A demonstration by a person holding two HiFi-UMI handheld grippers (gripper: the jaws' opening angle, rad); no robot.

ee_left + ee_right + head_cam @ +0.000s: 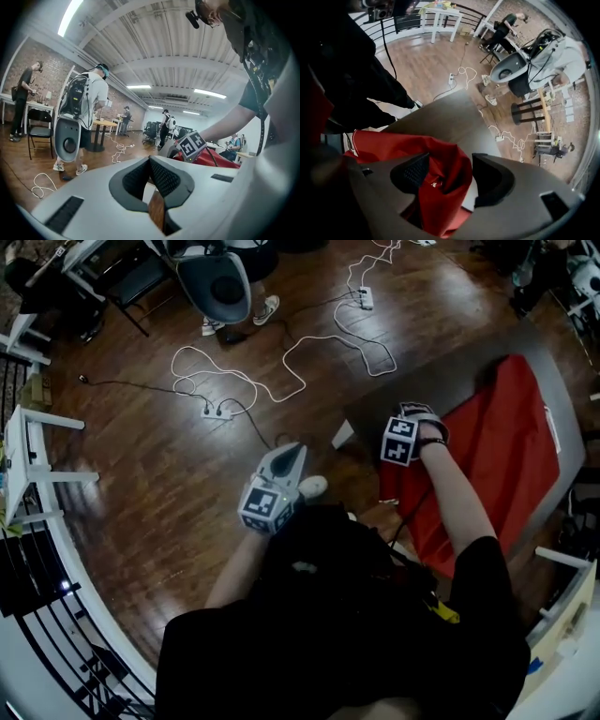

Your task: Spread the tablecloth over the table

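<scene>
— When you look down from the head, where's the tablecloth (497, 456)?
— Red and creased, lying on the grey surface (450, 381), with the right claw (412, 423) at its edge. The left claw (289, 457) is over the floor (141, 484).
— Left claw's view?
— Closed, empty.
— Right claw's view?
— Open wide, with a bunched red fold between the jaws.

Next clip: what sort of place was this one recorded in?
Probably an open-plan lab or workshop: white cables and a power strip trail over the wooden floor, one wall is bare brick, and a person wearing a backpack rig stands by a table.
</scene>
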